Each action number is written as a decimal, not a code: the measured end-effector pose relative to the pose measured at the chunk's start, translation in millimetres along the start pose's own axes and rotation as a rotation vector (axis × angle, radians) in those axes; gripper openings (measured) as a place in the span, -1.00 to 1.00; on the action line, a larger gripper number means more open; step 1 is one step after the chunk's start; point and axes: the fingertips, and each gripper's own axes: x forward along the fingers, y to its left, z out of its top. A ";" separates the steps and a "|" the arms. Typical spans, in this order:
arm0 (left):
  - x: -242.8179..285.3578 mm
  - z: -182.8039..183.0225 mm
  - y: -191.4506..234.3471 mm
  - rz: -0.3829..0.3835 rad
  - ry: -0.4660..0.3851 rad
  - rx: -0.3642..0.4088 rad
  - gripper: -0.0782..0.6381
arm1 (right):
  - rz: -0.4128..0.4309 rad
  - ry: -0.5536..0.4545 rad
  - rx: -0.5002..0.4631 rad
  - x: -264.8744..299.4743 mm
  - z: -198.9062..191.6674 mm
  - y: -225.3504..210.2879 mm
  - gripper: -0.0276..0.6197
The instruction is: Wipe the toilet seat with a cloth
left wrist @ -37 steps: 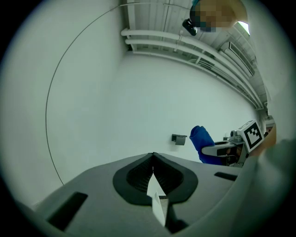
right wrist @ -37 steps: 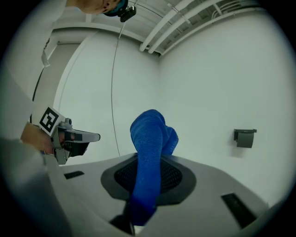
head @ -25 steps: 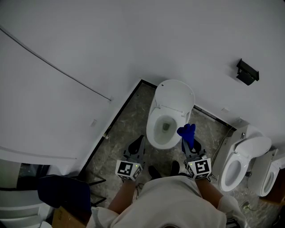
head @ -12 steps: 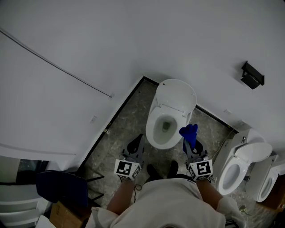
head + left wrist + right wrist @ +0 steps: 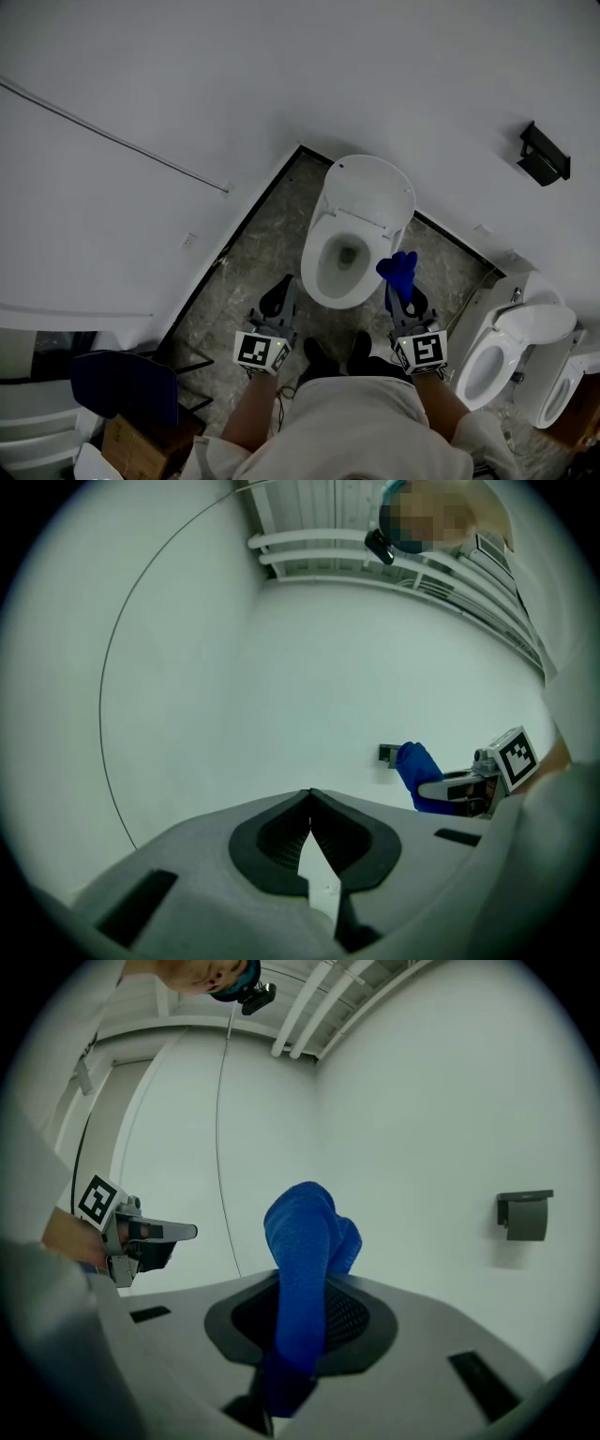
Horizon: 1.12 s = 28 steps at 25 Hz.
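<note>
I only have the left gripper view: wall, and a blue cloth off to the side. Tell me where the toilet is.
Observer: In the head view the toilet stands straight ahead of the person. Its front rim lies between the left hand-held gripper and the right hand-held gripper.
Operator: Give me the lid's state.
Observer: The lid is raised and the bowl is open.
Operator: Confirm the grip on that cloth.
Observer: The right gripper view shows the right hand-held gripper shut on the blue cloth, which sticks out past the jaws.
</note>
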 end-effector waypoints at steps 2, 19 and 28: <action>6.4 -7.8 -1.0 0.016 0.006 0.008 -0.76 | 0.009 -0.010 0.000 2.8 -7.0 -6.1 -0.70; 24.6 -75.4 16.4 0.075 0.013 0.036 -0.76 | 0.097 0.026 0.016 26.4 -84.7 -10.4 -0.70; 16.6 -177.5 51.3 0.087 0.002 -0.015 -0.76 | 0.090 0.022 0.009 51.9 -173.7 -9.4 -0.70</action>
